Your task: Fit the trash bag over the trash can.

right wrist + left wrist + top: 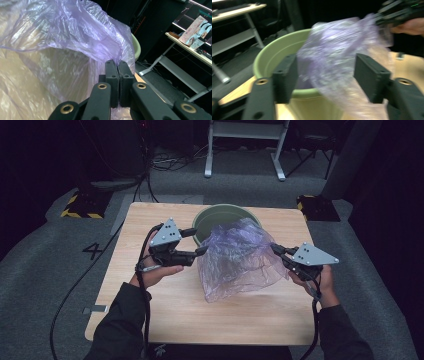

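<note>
In the right gripper view, the right gripper [119,66] has its jaws clenched together at lower centre, pinching an edge of the purple bag [72,32], which billows across the left and top of the frame. In the left gripper view, the left gripper [325,75] has its jaws spread apart, released; the bag [337,50] hangs between them, blurred, and whether either pad touches the film I cannot tell. Behind it, left of centre, sits the green bin [269,57], with the bag draped over its near rim. In the high view, the left gripper [202,251] is at centre left by the bin [210,215], the right gripper [276,249] at centre right, and the bag [235,260] stretches between them, sagging down onto the table [150,320], its top against the bin's rim. A hand [152,272] holds each gripper from the lower frame.
</note>
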`<state>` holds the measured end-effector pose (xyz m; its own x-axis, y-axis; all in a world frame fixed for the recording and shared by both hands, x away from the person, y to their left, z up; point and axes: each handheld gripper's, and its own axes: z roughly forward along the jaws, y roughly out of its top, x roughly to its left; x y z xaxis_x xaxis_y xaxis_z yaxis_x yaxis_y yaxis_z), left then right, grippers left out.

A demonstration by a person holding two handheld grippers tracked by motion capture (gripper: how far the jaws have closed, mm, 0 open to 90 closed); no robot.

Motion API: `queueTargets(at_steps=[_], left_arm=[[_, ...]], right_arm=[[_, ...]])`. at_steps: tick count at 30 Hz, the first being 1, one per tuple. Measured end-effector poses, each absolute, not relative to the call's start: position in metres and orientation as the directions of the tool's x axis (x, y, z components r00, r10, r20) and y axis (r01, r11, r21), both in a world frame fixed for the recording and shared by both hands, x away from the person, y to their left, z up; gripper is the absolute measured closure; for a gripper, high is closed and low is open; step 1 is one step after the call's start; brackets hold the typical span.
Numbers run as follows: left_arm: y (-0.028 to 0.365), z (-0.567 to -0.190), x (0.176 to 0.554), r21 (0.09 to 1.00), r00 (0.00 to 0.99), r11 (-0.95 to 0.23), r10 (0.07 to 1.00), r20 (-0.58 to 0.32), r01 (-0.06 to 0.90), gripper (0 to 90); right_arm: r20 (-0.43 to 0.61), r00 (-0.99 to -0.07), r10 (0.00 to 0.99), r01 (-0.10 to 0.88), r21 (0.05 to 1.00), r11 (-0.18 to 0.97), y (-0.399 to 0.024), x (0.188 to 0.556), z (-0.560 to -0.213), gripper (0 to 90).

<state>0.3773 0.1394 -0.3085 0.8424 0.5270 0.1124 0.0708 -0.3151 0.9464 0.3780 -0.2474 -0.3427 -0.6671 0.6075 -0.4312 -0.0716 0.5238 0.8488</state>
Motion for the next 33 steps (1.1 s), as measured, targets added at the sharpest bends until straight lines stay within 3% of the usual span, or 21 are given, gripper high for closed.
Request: queueTargets(at_steps=[6,12,15,24,28,33], left_arm=[[0.122,-0.307,0.356,0.934,0.868,-0.355,0.477,0.140,0.045,16.8],[0.094,-0.320,0.333,0.894,0.874,-0.447,0.422,0.240,-0.030,15.7],[0.087,-0.329,0.334,0.874,0.871,-0.486,0.420,0.253,-0.020,15.7],[0.085,-0.356,0.331,0.866,0.821,-0.499,0.493,0.288,-0.004,15.8],[0.093,-0.359,0.340,0.876,0.784,-0.480,0.559,0.269,0.041,31.1],[0.108,-0.358,0.353,0.885,0.784,-0.463,0.568,0.252,0.050,66.0]], right_arm=[[-0.429,-0.665,0.611,-0.069,0.850,0.523,-0.239,0.379,-0.336,89.4],[-0.420,-0.665,0.618,-0.053,0.851,0.522,-0.236,0.381,-0.335,89.4],[-0.417,-0.664,0.621,-0.048,0.852,0.521,-0.235,0.381,-0.335,89.3],[-0.394,-0.674,0.625,-0.026,0.858,0.513,-0.236,0.385,-0.332,89.5],[-0.395,-0.675,0.623,-0.029,0.858,0.513,-0.235,0.384,-0.331,89.4],[-0.398,-0.681,0.615,-0.037,0.857,0.514,-0.233,0.384,-0.331,89.4]])
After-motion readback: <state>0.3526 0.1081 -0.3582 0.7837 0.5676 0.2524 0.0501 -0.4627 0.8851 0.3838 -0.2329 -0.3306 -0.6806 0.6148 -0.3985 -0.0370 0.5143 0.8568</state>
